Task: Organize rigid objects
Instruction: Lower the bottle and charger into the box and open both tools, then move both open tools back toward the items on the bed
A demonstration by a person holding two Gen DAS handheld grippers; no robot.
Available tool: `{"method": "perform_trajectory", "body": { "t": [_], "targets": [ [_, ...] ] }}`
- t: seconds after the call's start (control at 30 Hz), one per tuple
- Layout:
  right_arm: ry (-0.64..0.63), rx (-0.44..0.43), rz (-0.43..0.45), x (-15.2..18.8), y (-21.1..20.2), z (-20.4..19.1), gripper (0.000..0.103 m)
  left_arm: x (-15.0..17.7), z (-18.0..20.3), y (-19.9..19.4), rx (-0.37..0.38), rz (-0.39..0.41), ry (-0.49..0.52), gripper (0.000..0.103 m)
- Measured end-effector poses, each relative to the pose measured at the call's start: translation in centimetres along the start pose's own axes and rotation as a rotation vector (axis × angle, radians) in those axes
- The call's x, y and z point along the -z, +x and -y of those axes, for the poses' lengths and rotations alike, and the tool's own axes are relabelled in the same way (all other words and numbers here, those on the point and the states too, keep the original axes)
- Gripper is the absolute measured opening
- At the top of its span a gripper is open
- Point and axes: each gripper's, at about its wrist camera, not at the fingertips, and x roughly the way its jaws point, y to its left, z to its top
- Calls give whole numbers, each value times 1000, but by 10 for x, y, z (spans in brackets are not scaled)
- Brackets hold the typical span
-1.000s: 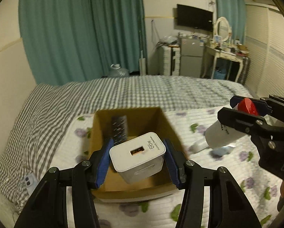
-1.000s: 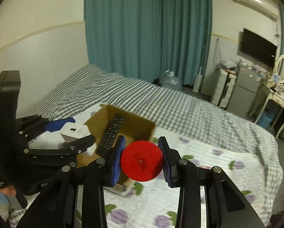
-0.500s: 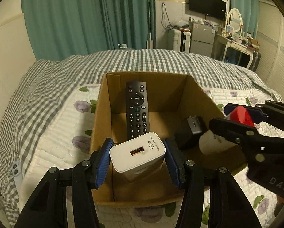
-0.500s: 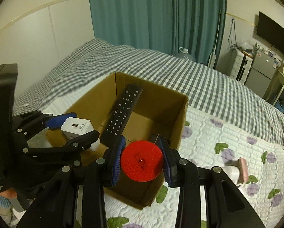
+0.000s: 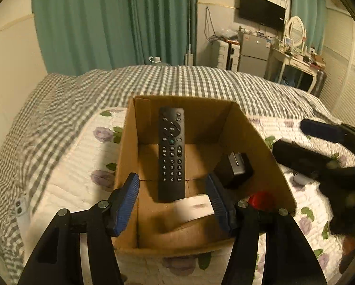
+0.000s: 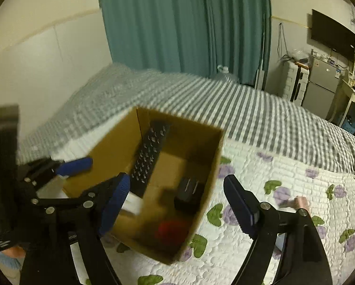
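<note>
An open cardboard box point(image 5: 127, 156) point(image 6: 110, 140) sits on the bed. Inside lie a black remote point(image 5: 172, 152) point(image 6: 150, 156), a black adapter point(image 5: 236, 168) point(image 6: 188, 191), a white charger point(image 5: 192, 207) point(image 6: 132, 203) and a red-capped bottle point(image 5: 260, 200) point(image 6: 170, 230). My left gripper point(image 5: 172, 201) is open and empty above the box's near side, the charger blurred just below it. My right gripper point(image 6: 177, 201) is open and empty above the box's right wall; it also shows at the right of the left wrist view point(image 5: 320, 147).
The bed has a grey checked sheet point(image 5: 201, 80) and a white floral quilt point(image 6: 284, 178). A small pink and white item point(image 6: 296, 203) lies on the quilt to the right. A white phone point(image 5: 20, 211) lies at the bed's left edge. Curtains, a fridge and a dresser stand behind.
Both grippers opened. The white charger dropped from the left gripper and the red-capped bottle from the right gripper into the box. The right gripper shifted right.
</note>
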Motion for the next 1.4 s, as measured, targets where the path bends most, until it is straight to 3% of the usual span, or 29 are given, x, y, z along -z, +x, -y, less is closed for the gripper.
{"method": "perform_trajectory", "body": {
  "t": [0.17, 0.4, 0.7, 0.97, 1.4],
  "targets": [
    [8, 56, 60, -10, -49, 15, 87, -14, 18, -42, -30, 72, 35, 66],
    [8, 173, 111, -3, -117, 46, 87, -32, 66, -92, -4, 164, 64, 67],
    [42, 269, 131, 28, -168, 103, 87, -31, 139, -90, 24, 164, 98, 67],
    [89, 291, 94, 57, -162, 154, 87, -21, 186, -51, 39, 95, 129, 67],
    [104, 315, -82, 100, -68, 217, 87, 12, 228, 48, 48, -59, 154, 67]
  ]
}}
